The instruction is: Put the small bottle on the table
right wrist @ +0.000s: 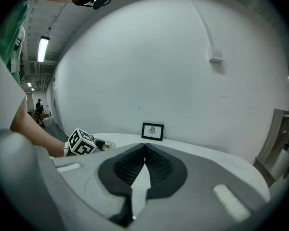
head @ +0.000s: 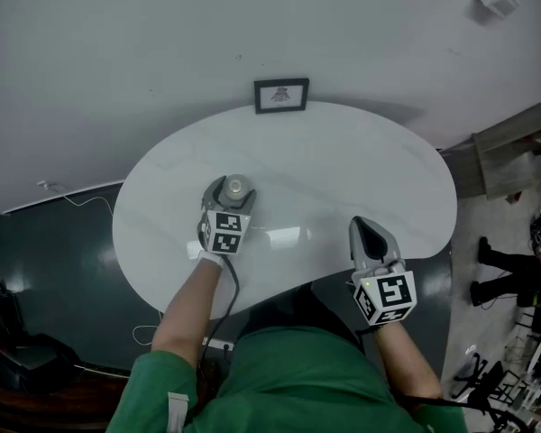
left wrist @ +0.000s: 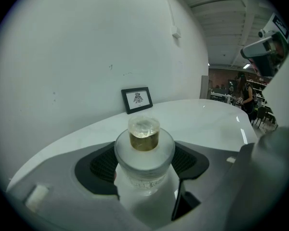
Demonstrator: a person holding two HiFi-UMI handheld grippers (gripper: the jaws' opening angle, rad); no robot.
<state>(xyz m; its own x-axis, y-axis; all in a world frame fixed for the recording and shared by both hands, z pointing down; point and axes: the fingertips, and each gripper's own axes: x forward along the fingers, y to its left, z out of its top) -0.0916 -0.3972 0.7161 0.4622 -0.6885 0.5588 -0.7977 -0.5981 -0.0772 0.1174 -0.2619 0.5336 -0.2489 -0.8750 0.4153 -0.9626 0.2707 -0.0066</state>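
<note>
The small bottle is clear frosted plastic with a gold collar and a clear cap. It stands upright between the black pads of my left gripper, which is shut on it. In the head view the bottle shows from above at the left part of the white table, inside the left gripper. Whether its base touches the table is hidden. My right gripper rests over the table's front right edge, shut with nothing in it; its pads meet in the right gripper view.
A small black-framed picture leans against the wall at the table's far edge. A white cable runs along the dark floor at the left. Shelving and clutter stand to the right of the table.
</note>
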